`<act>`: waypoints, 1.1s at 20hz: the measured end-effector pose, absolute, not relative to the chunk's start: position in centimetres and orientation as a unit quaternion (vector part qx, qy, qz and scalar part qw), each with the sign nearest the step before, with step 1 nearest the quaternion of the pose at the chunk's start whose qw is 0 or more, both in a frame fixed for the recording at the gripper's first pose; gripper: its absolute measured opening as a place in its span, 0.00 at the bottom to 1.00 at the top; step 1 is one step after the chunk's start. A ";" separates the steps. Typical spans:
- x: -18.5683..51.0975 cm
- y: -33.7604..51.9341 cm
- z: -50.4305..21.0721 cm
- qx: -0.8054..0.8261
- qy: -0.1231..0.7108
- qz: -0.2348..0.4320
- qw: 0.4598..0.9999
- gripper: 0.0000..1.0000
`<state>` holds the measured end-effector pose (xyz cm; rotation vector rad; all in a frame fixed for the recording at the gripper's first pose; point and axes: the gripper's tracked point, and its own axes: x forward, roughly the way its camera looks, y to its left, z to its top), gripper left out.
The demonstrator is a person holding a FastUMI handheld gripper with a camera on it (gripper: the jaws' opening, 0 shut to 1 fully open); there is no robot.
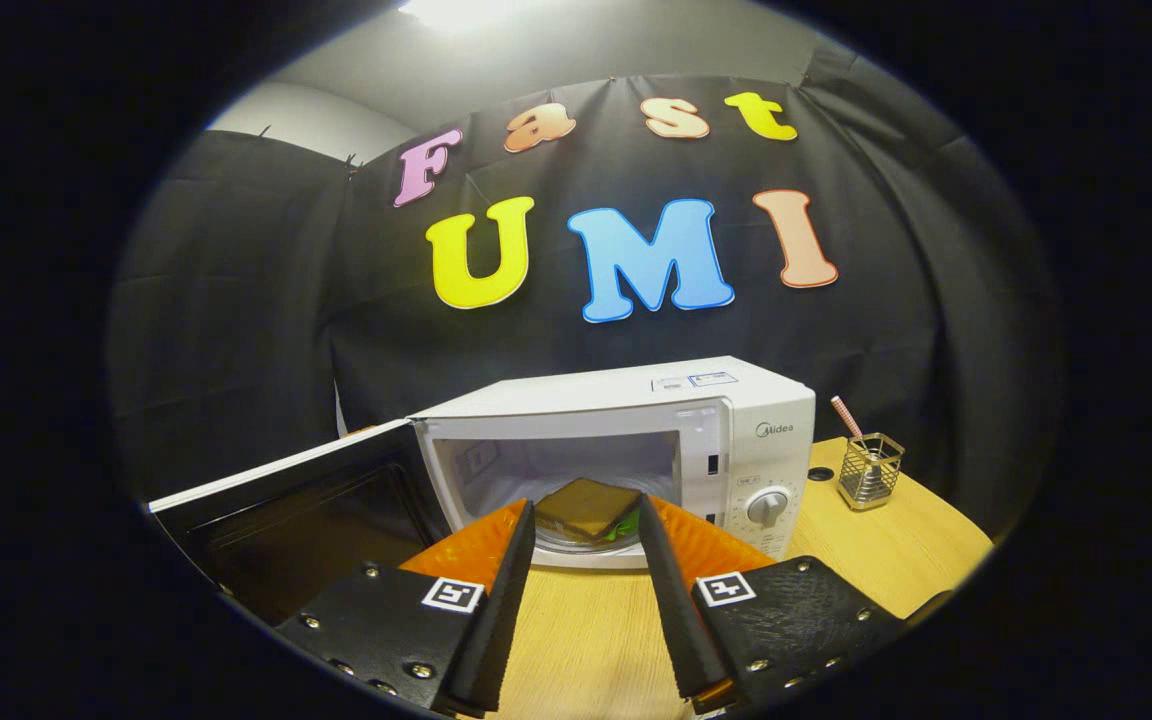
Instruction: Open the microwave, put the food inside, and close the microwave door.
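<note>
A light wooden desk [896, 545] carries everything here, its rounded edge curving away past the right finger, with bare wood showing between the fingers and to the right of the oven. On it stands a white microwave [626, 400], its cavity open toward the camera. The microwave door [306, 505] is swung out wide to the left, hinged at the cavity's left edge, its dark inner face turned toward the gripper and its free edge reaching out past the left finger. The control panel with a round dial [767, 506] sits at the right of the cavity.

The gripper [586, 515] has its two black fingers [506, 600] spread apart, holding nothing; the tips reach the lower sill of the cavity, with a clear gap between them.

The food, a brown sandwich [588, 508] with a bit of green at its edge, lies inside the microwave on the glass turntable, just beyond the fingertips and in line with the gap.

Right of the microwave, well apart from the fingers, a small wire-mesh holder [869, 472] stands on the desk with a striped straw [847, 416] leaning in it. A small dark spot [820, 474] lies on the wood between holder and oven.
</note>
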<state>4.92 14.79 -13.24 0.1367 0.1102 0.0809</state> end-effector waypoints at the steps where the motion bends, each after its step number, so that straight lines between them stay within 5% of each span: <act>1: 4.2 14.7 -13.1 0.068 0.055 0.039 0.995 0.61; 4: 2.4 14.1 -13.8 0.075 0.070 0.024 0.994 0.51; 9: -1.7 17.7 -13.2 0.080 0.051 0.078 0.992 0.14; 22: -10.6 35.0 -9.4 0.089 0.032 0.260 0.961 0.14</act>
